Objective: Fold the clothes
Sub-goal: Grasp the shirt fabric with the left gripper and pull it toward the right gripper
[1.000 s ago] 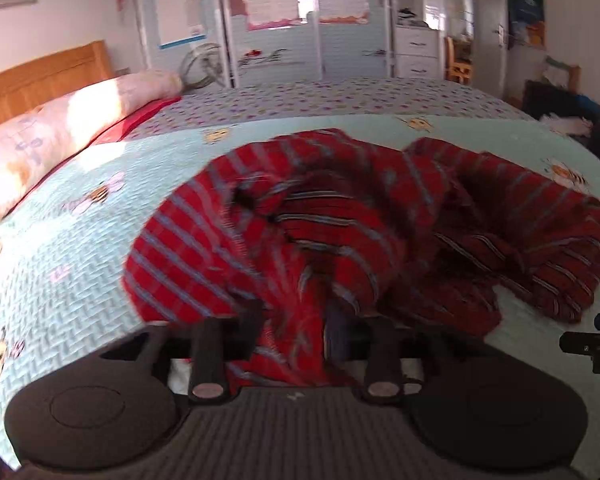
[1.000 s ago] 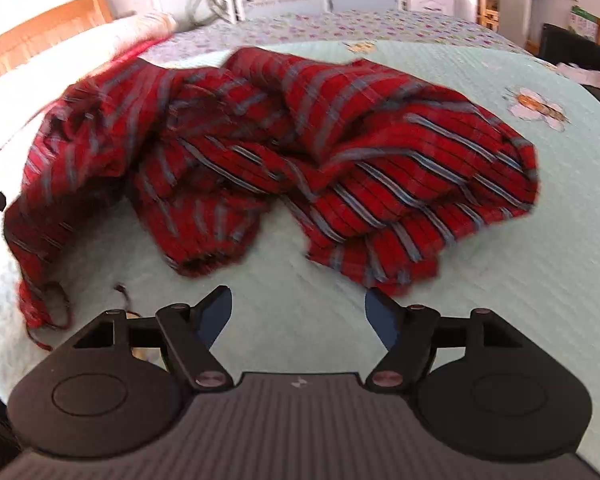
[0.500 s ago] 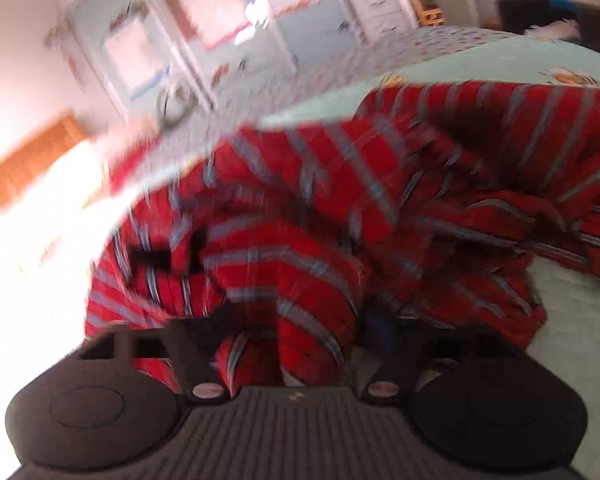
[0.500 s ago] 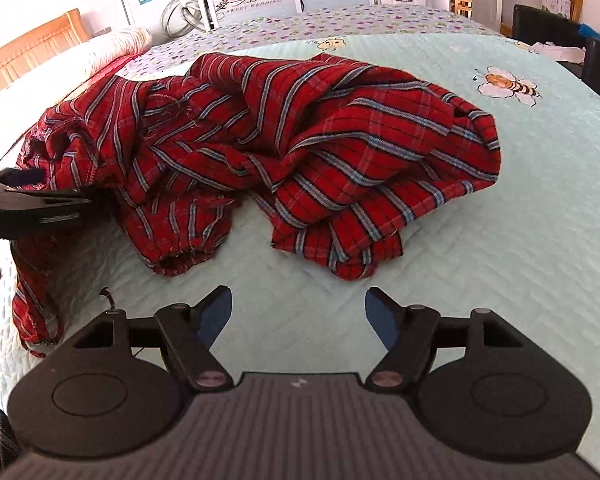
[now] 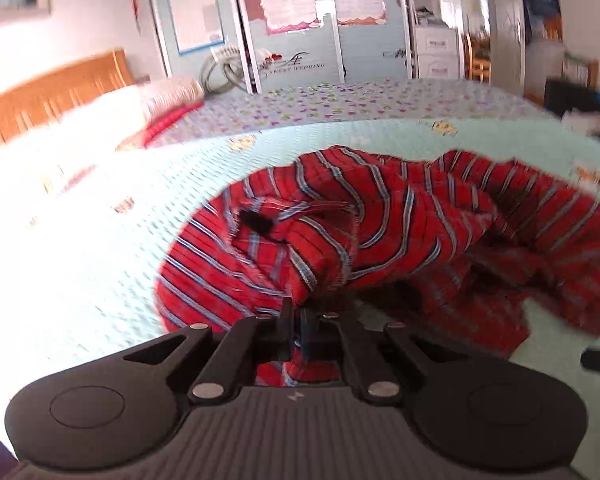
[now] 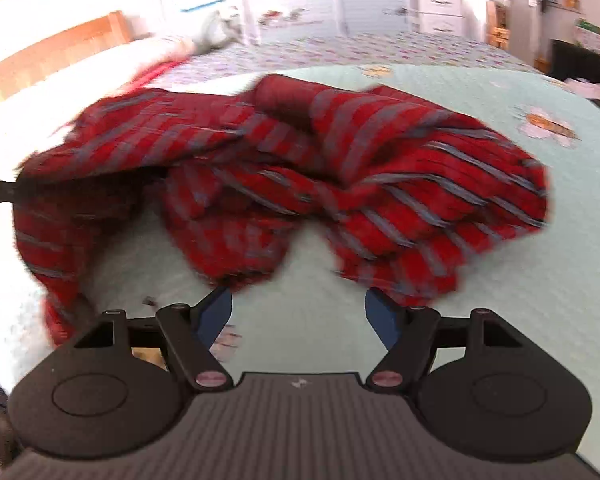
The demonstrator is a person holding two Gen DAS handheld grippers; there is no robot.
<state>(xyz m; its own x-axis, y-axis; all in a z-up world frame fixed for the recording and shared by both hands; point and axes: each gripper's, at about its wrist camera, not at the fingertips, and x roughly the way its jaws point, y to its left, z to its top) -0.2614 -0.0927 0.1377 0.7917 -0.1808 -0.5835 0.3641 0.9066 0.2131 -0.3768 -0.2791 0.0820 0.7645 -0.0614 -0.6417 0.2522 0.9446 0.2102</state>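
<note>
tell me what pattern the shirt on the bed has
Red with thin blue, white and dark stripes crossing into a plaid; the shirt shows sharpest in the left wrist view.

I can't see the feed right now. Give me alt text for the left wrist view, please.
The left tongs are shut on a fold of the crumpled red striped shirt, which lies heaped on a pale green quilted bedspread. Behind are a wooden headboard, pillows and wardrobe doors with posters.
</note>
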